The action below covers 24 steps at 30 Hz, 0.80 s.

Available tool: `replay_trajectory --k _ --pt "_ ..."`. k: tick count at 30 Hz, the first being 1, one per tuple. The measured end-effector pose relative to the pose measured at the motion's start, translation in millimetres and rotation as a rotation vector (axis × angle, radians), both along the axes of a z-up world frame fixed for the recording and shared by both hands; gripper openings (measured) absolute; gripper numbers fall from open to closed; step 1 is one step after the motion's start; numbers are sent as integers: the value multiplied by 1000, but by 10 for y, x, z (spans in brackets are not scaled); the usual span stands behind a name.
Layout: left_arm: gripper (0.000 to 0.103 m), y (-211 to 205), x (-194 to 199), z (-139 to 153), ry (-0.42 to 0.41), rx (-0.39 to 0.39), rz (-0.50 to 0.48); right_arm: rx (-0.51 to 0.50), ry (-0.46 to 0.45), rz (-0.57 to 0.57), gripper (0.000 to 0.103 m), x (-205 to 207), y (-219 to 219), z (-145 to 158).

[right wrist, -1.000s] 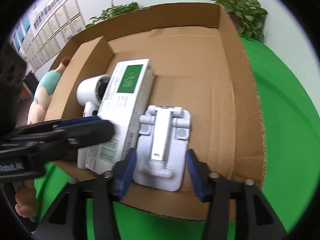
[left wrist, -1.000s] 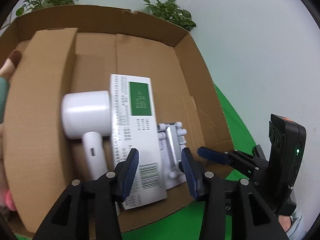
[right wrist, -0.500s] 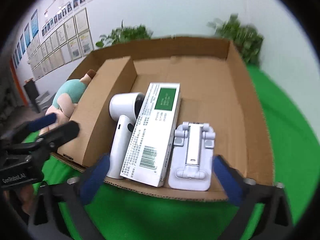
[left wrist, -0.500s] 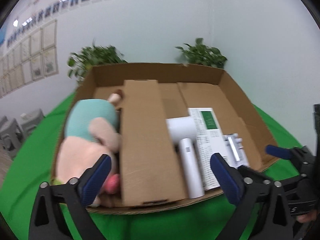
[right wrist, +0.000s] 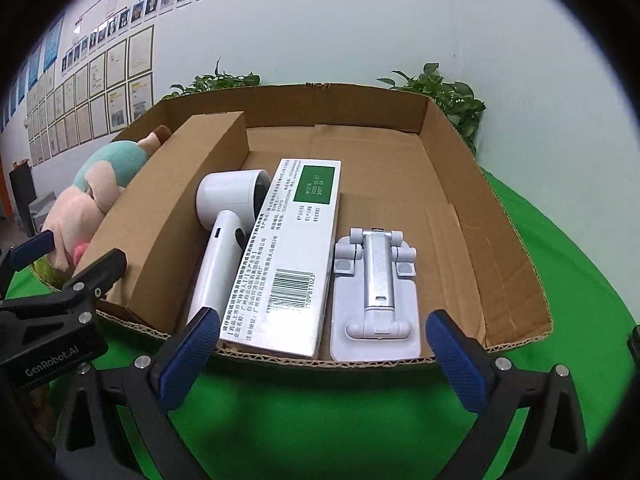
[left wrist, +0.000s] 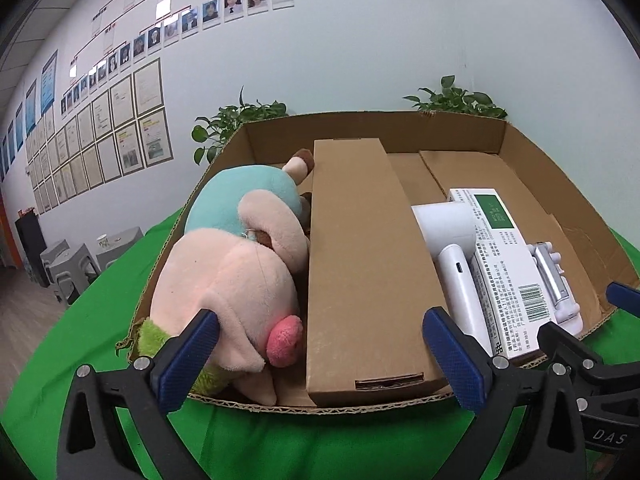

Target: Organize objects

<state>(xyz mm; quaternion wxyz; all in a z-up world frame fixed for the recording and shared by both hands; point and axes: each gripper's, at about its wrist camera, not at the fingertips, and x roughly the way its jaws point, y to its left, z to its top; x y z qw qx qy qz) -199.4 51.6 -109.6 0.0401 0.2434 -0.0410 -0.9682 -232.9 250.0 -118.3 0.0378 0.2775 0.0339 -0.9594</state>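
Observation:
A shallow cardboard tray (left wrist: 568, 184) (right wrist: 484, 208) on green cloth holds everything. From left to right lie a pink and teal plush toy (left wrist: 236, 264) (right wrist: 100, 184), a long brown carton (left wrist: 360, 264) (right wrist: 176, 204), a white hair dryer (left wrist: 452, 248) (right wrist: 224, 236), a white box with a green label (left wrist: 504, 264) (right wrist: 296, 248) and a white folding stand (left wrist: 554, 280) (right wrist: 376, 292). My left gripper (left wrist: 326, 354) stands open before the tray's front edge, facing the plush and carton. My right gripper (right wrist: 320, 354) is open too, outside the front edge, facing the box and stand. Nothing is between either pair of fingers.
Green cloth (right wrist: 580, 264) covers the table around the tray. The tray's right half (right wrist: 416, 184) is bare cardboard. Potted plants (left wrist: 236, 120) (right wrist: 444, 92) stand behind it against a wall hung with framed papers. Grey stools (left wrist: 76, 260) stand at far left.
Both grippers drew back out of the tray, and their jaws went from narrow to wide. The left view swung left, so the plush and carton now show.

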Motion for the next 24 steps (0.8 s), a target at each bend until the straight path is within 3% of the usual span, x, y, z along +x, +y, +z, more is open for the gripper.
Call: replay_trajectory --k 24 --pt "103 -3 -16 -5 -5 6 -4 4 -14 -14 103 -10 11 -21"
